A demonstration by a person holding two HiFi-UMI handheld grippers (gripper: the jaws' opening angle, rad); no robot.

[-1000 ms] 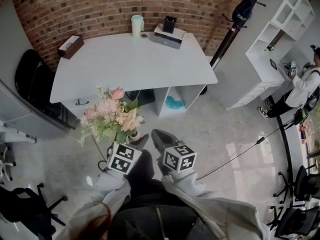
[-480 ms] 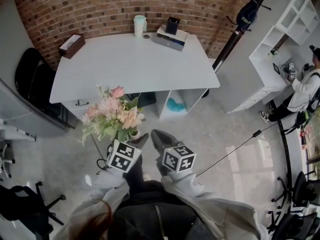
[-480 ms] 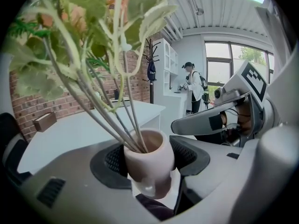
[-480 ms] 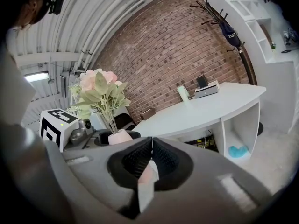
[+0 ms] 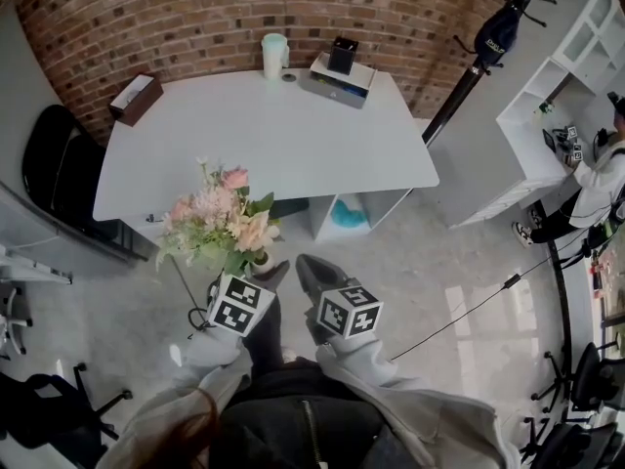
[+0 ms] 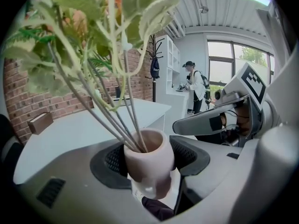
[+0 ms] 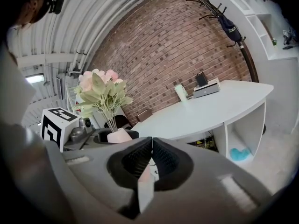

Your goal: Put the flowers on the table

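Note:
A bouquet of pink and cream flowers (image 5: 220, 225) stands in a small pink vase (image 6: 148, 164). My left gripper (image 5: 262, 270) is shut on that vase, and its dark pads press both sides of it in the left gripper view. The stems rise straight up out of the vase. The white table (image 5: 264, 125) lies just ahead, and the blooms overlap its near edge in the head view. My right gripper (image 5: 312, 270) is beside the left one, shut with nothing between its pads (image 7: 140, 157). From the right gripper view the flowers (image 7: 100, 90) show at the left.
On the table's far edge stand a pale cup (image 5: 274, 52), a brown box (image 5: 135, 96) and a black holder on a white device (image 5: 339, 71). A black chair (image 5: 54, 164) is left, a coat stand (image 5: 488, 37), white shelving (image 5: 562, 96) and a person (image 5: 596, 179) right. A cable (image 5: 469, 306) crosses the floor.
Both grippers and the flowers have come closer to the table; the blooms now overlap its near edge. The grip on the vase is unchanged.

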